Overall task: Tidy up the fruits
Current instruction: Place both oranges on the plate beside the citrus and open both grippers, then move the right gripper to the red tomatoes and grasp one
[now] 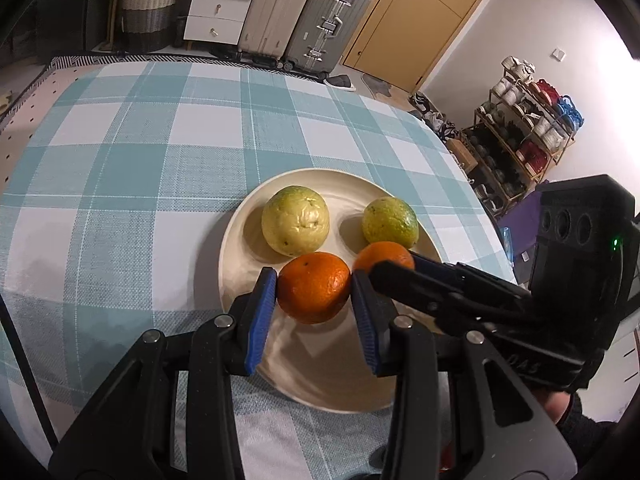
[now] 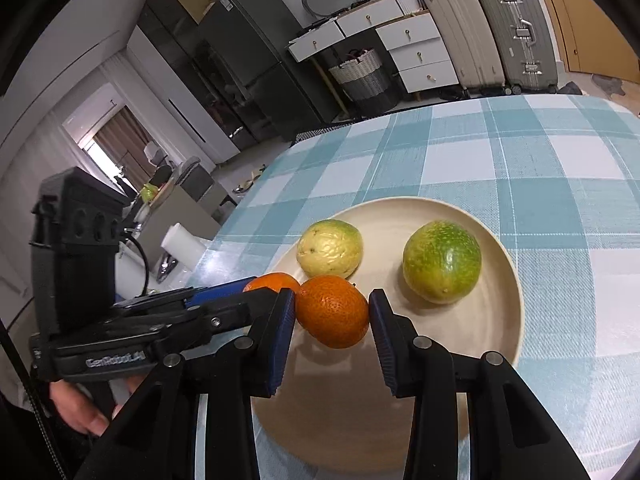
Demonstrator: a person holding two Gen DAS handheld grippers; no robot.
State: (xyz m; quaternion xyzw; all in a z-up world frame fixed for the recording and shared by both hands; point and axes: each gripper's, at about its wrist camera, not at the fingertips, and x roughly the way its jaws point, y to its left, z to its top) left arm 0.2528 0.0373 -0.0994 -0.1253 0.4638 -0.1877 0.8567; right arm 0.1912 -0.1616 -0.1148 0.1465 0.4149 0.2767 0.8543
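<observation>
A cream plate (image 1: pixel 240 236) (image 2: pixel 500 320) sits on the checked tablecloth. On it lie a pale yellow-green fruit (image 1: pixel 295 220) (image 2: pixel 330 252) and a greener round fruit (image 1: pixel 390 222) (image 2: pixel 442 266). My left gripper (image 1: pixel 313 276) (image 2: pixel 266 286) is shut on an orange (image 1: pixel 314 292) (image 2: pixel 272 280) just over the plate's near side. Beside it, my right gripper (image 2: pixel 331 296) (image 1: pixel 396 262) is shut on a second orange (image 2: pixel 332 316) (image 1: pixel 380 256). The two oranges hang close together, and each casts a shadow on the plate.
The teal-and-white checked tablecloth (image 1: pixel 140 152) covers the table beyond the plate. Suitcases (image 1: pixel 304 12), white drawers (image 1: pixel 220 4) and a woven basket (image 1: pixel 148 12) stand past the far edge. A shoe rack (image 1: pixel 524 136) stands to the right. A person's hand (image 2: pixel 76 412) holds the left gripper.
</observation>
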